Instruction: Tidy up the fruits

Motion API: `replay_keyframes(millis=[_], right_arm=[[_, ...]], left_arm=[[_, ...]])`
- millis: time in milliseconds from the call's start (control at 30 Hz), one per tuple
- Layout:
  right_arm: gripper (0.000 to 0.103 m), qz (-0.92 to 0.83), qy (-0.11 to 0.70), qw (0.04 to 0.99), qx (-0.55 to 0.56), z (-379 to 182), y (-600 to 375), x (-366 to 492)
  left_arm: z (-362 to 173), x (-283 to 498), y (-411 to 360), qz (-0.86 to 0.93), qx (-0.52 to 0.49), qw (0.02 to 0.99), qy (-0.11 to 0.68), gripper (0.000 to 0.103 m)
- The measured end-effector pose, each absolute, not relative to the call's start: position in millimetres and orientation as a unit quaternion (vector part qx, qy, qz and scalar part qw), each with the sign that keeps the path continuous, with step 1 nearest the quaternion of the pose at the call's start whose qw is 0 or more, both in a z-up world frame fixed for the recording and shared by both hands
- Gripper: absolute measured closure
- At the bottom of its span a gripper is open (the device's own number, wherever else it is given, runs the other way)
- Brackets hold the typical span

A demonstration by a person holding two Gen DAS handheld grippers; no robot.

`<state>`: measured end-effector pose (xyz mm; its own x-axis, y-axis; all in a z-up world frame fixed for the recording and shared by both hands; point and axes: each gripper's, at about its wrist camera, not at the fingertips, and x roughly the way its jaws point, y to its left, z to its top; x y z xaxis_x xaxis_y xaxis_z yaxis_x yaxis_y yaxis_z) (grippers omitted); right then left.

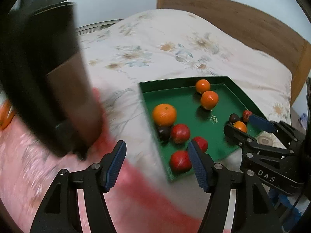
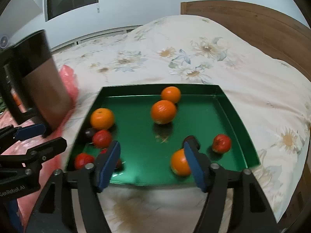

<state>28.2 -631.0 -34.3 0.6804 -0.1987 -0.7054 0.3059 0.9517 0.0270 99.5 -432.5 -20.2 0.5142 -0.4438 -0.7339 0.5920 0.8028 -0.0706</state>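
A green tray [image 1: 147, 104] [image 2: 239, 124] lies on the flowered bedding. It holds several oranges, such as a big one [image 1: 164, 114] [image 2: 102, 118], several red apples [image 1: 180, 133] [image 2: 221, 143] and a dark plum [image 1: 163, 132] [image 2: 89, 133]. My left gripper [image 1: 156, 149] [image 2: 54, 135] hangs open over the tray's near-left corner with only bedding and the tray edge between its pads. My right gripper [image 2: 152, 145] [image 1: 238, 122] stands wide open over the tray's near side. A small orange [image 2: 179, 162] lies just inside its right finger and is not clamped.
A dark boxy container [image 1: 48, 77] [image 2: 38, 77] stands close on the left, on a pink plastic bag [image 1: 29, 155] [image 2: 68, 77]. One more orange [image 1: 5, 114] shows at the far left edge. A wooden headboard [image 2: 252, 23] rises behind the bed.
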Motion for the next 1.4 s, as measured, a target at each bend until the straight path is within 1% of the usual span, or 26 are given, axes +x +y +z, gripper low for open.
replay_keyframes(millis=[167,233,267,333,400,467,800,967,1067,1233,1400], right_arm=[[0.000,-0.119,0.371,0.919,0.065,-23.0,-595.7,14.8],[0.000,-0.109,0.367,0.921,0.065,-18.2,-580.7,9.9],[0.000,-0.105,0.367,0.922,0.064,-15.9,-571.8,7.0],[0.000,-0.098,0.366,0.923,0.064,-13.1,-557.7,1.7],[0.000,-0.088,0.363,0.925,0.064,-10.2,-540.6,-4.1],[0.000,-0.077,0.364,0.926,0.063,-8.2,-525.7,-7.9],[0.000,-0.036,0.343,0.937,0.050,11.2,-443.7,-24.7],[0.000,-0.034,0.333,0.942,0.027,22.9,-409.2,-31.4],[0.000,-0.030,0.328,0.944,0.016,30.3,-391.9,-35.3],[0.000,-0.024,0.328,0.944,0.009,38.1,-370.0,-39.3],[0.000,-0.026,0.327,0.945,0.000,43.4,-356.2,-41.3]], left_arm=[[-10.5,83.8,-386.2,-0.275,0.076,0.878,0.385,0.041],[-6.4,77.1,-367.8,-0.261,0.075,0.885,0.378,0.033],[-3.4,72.8,-355.9,-0.253,0.073,0.890,0.373,0.026],[0.4,65.8,-338.8,-0.244,0.070,0.896,0.365,0.022],[4.0,59.2,-318.4,-0.231,0.070,0.900,0.363,0.016],[7.1,52.6,-299.2,-0.218,0.069,0.904,0.362,0.013],[27.7,7.3,-207.4,-0.133,0.071,0.927,0.343,0.011],[39.5,-5.5,-167.0,-0.100,0.052,0.934,0.339,0.008],[44.9,-12.8,-144.9,-0.090,0.041,0.937,0.336,0.008],[52.6,-21.6,-118.4,-0.079,0.030,0.942,0.326,0.007],[56.9,-27.4,-98.4,-0.064,0.028,0.945,0.319,0.005]])
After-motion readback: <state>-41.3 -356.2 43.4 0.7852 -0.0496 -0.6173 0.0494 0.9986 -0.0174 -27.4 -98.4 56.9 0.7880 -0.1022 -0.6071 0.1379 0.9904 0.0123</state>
